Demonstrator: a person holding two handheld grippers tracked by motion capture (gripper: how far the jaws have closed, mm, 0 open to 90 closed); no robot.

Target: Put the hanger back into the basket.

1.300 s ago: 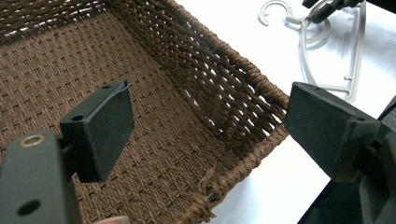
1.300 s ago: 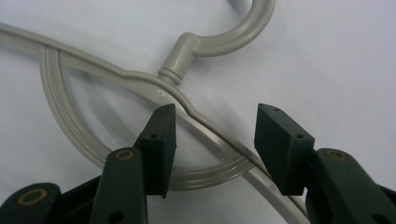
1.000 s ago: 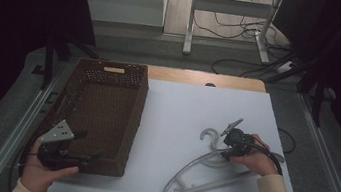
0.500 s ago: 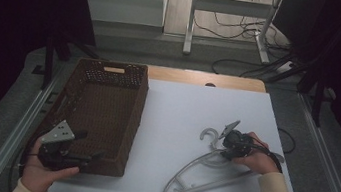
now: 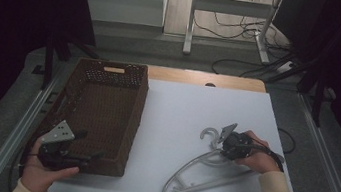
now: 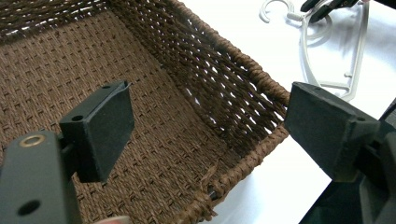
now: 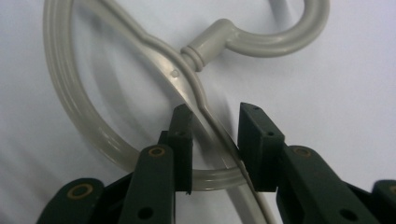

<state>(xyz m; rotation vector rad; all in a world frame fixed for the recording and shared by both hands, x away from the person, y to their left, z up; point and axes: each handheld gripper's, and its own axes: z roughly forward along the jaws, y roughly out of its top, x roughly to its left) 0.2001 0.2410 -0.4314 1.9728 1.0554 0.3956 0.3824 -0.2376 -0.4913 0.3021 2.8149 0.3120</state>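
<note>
Right tongs (image 7: 212, 135) straddle the plastic hanger's (image 5: 208, 169) neck at the bench's (image 5: 181, 112) four o'clock, not yet clamped; left tongs (image 6: 205, 135) gape over the wicker basket (image 5: 100, 116), nothing loaded yet.

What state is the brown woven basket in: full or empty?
Empty: the basket shows bare woven floor in the high view and left gripper view.

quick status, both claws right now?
Left claw: open, jaws wide apart over the near corner of the basket, holding nothing.
Right claw: jaws set around the hanger near its hook, a small gap left; not clamped yet.
</note>
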